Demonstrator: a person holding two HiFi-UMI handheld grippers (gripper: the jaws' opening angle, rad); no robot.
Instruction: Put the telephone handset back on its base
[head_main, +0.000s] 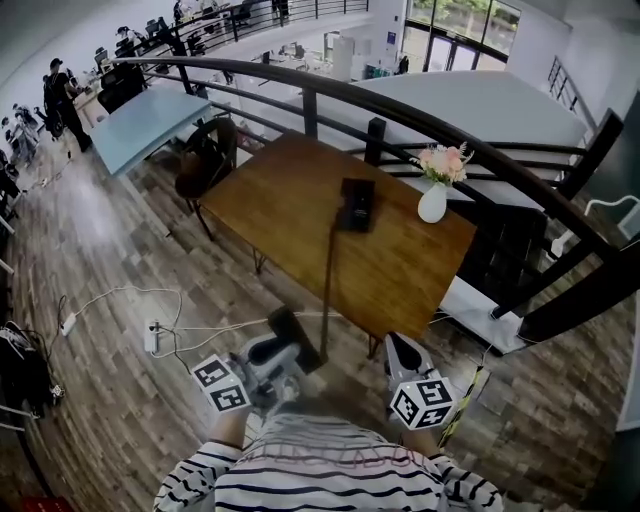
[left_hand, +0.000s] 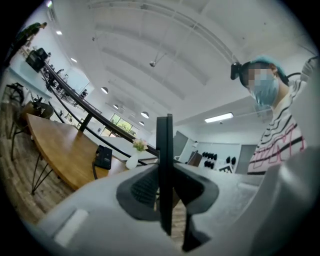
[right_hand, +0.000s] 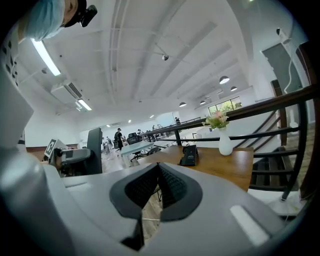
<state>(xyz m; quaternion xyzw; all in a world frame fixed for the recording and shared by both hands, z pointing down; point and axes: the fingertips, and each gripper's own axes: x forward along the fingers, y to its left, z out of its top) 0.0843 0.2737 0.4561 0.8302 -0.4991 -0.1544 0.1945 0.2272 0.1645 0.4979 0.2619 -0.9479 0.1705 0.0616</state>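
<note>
Handset (left_hand: 164, 150) in our left jaws, off its base (head_main: 356, 204)

Our left gripper (left_hand: 165, 192) clamps the black handset edge-on, well short of the worktop (head_main: 290, 215), where the base sits near the flower vase (head_main: 433, 203). Our right gripper (right_hand: 158, 186) has its jaws pressed together, nothing between them.
</note>
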